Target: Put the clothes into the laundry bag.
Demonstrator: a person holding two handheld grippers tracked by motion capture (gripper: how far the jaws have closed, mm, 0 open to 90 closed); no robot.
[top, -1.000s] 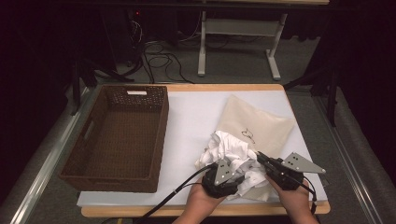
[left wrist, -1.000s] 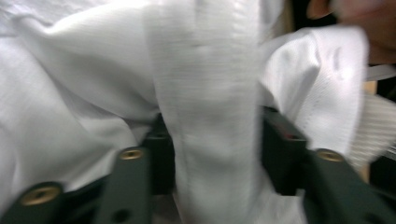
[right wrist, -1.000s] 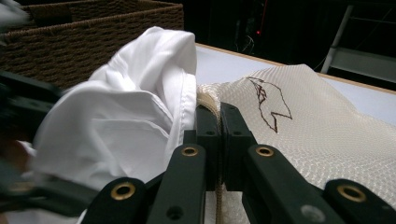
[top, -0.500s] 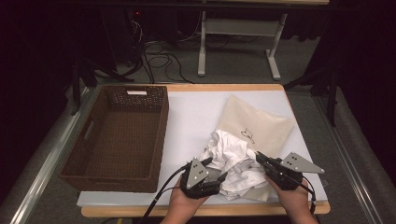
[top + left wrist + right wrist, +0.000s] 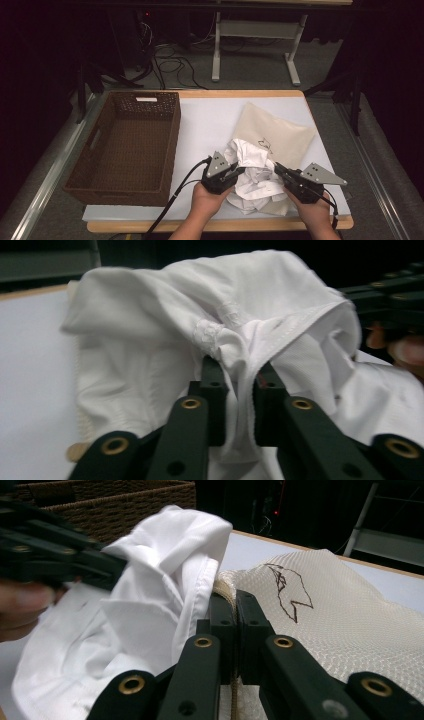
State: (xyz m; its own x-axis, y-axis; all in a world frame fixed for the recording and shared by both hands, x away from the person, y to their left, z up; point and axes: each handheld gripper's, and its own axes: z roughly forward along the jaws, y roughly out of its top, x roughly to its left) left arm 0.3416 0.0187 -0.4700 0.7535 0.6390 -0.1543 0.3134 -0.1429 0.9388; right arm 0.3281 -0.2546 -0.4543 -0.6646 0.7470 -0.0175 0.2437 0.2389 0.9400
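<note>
Left gripper [image 5: 239,171] has just closed, pinching the white shirt [image 5: 252,172]; right gripper [image 5: 278,170] apparently pinches the mesh bag [image 5: 285,132] edge, so pull the shirt out gently.

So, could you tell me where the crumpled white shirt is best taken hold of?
Probably at a raised fold along its stitched hem, coming level from the near side. The white shirt bunches upward there, thin enough to pinch; the left gripper has just closed on such a fold. The right gripper pinches the mesh bag edge.
</note>
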